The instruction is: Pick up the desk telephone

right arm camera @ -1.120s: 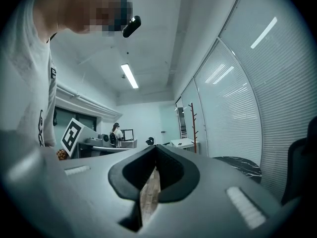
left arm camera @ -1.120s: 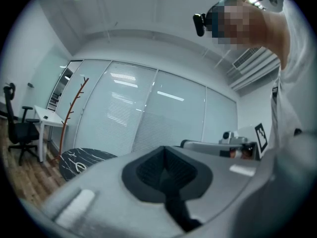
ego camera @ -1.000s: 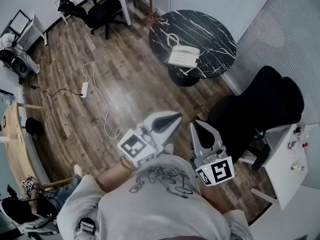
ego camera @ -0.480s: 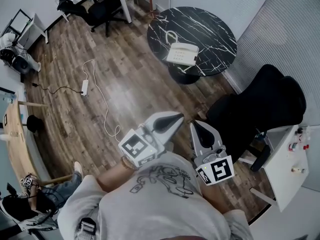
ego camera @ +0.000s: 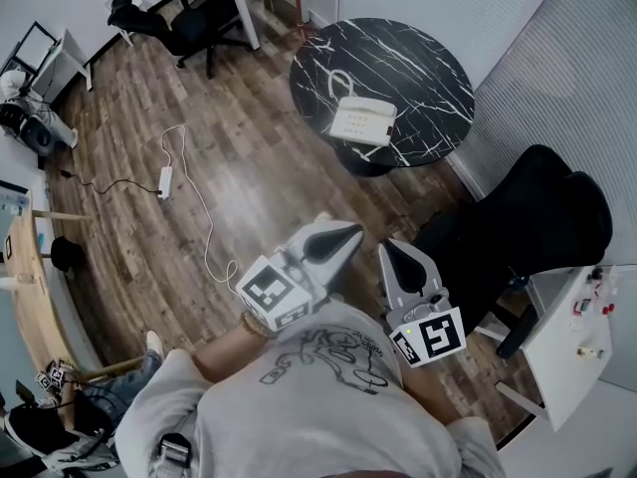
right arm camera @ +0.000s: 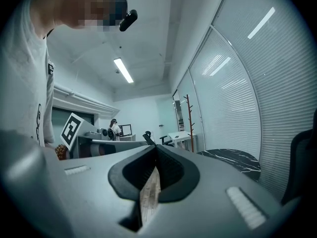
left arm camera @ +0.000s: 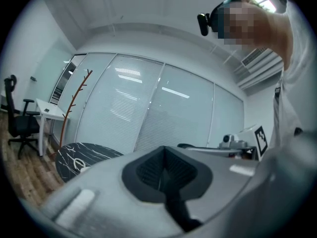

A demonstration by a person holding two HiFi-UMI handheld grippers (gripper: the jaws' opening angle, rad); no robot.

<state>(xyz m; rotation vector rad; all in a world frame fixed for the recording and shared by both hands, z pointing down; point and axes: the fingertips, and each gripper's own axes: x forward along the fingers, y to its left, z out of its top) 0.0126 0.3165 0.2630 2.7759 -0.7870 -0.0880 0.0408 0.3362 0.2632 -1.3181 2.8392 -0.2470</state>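
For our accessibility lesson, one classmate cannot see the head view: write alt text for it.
A white desk telephone sits untouched on a round black table, across the wooden floor from a person who holds out the left gripper and right gripper, both shut and empty. A black office chair stands at right.

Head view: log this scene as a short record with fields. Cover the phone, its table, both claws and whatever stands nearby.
phone: cream-white desk telephone, untouched, white cord looped beside it
support: round black marble-patterned table; phone lies near the edge closest to the person
left claw: shut, empty, well short of the table
right claw: shut, empty, beside the left one
nearby: black office chair, right of the claws
floor: wooden plank floor; white power strip with cable at left
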